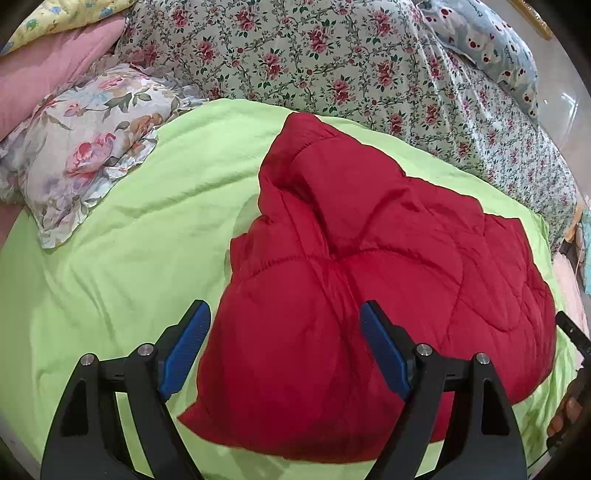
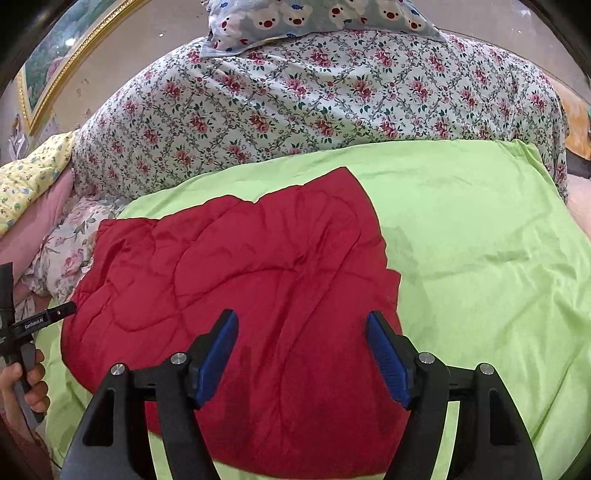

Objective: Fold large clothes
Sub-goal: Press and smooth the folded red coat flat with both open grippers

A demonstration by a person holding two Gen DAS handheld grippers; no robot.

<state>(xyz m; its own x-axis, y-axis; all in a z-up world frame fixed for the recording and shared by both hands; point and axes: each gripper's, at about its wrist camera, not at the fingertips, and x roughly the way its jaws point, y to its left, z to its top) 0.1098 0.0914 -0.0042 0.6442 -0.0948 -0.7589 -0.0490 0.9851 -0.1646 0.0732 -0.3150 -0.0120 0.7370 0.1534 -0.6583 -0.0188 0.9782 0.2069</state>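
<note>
At centre frame in both wrist views: a red quilted padded garment (image 1: 369, 258), puffy, stitched in curved channels, lying in a rumpled, partly folded heap on a light green bedspread (image 1: 122, 266). In the left wrist view one end of it tapers toward the upper middle of the frame, and the broad end bulges toward the bottom.

Left gripper (image 1: 284, 317): black arms, blue ribbed pads, jaws spread wide above the near edge of the garment. Nothing is clamped between the pads; whether either pad brushes the cloth I cannot tell. Right gripper (image 2: 302, 325): the same build, jaws also well apart, poised over the lower part of the red heap, gripping nothing.

Lower left of the right wrist view: a hand (image 2: 26, 380) around a black handle. The other hand's fingers show at the lower right edge of the left wrist view.

Outward: a pillow in a large pastel flower print (image 1: 81, 147) at the left of the left wrist view, touching the green spread. Behind it, a white quilt with small red roses (image 2: 314, 99), a grey-blue bear-print pillow (image 2: 332, 18) on top of it, a yellow flowered cloth (image 2: 33, 173), and a gilt picture frame (image 2: 70, 48) upper left.
</note>
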